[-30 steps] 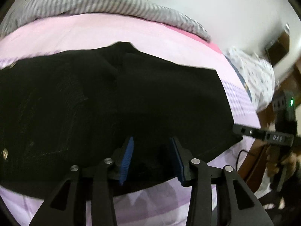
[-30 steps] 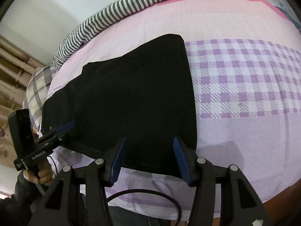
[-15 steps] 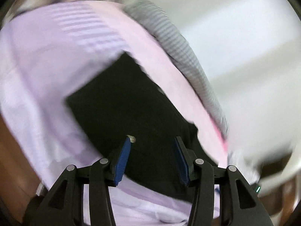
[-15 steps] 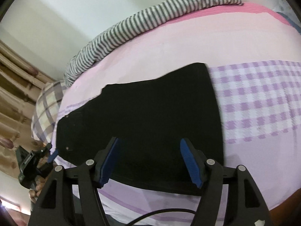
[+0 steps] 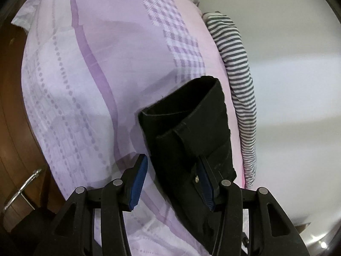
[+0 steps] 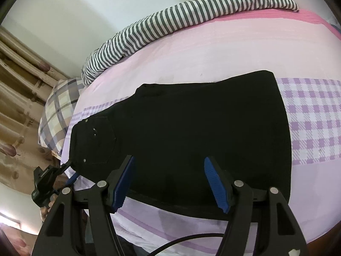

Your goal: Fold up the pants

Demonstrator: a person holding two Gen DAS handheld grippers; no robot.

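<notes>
Left gripper swung to pants waistband edge.

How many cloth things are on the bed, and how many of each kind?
Black pants: 1
Striped blanket: 1
Plaid pillow: 1
Total: 3, all on the pink and purple bedsheet.

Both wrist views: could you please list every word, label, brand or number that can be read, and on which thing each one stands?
No text can be read in either view.
Left gripper body, seen in the right wrist view: a pale mark, too small and blurred to read.
Black pants: only metal rivets, no label showing.
Bed sheet and striped blanket: patterns only, no words.
</notes>
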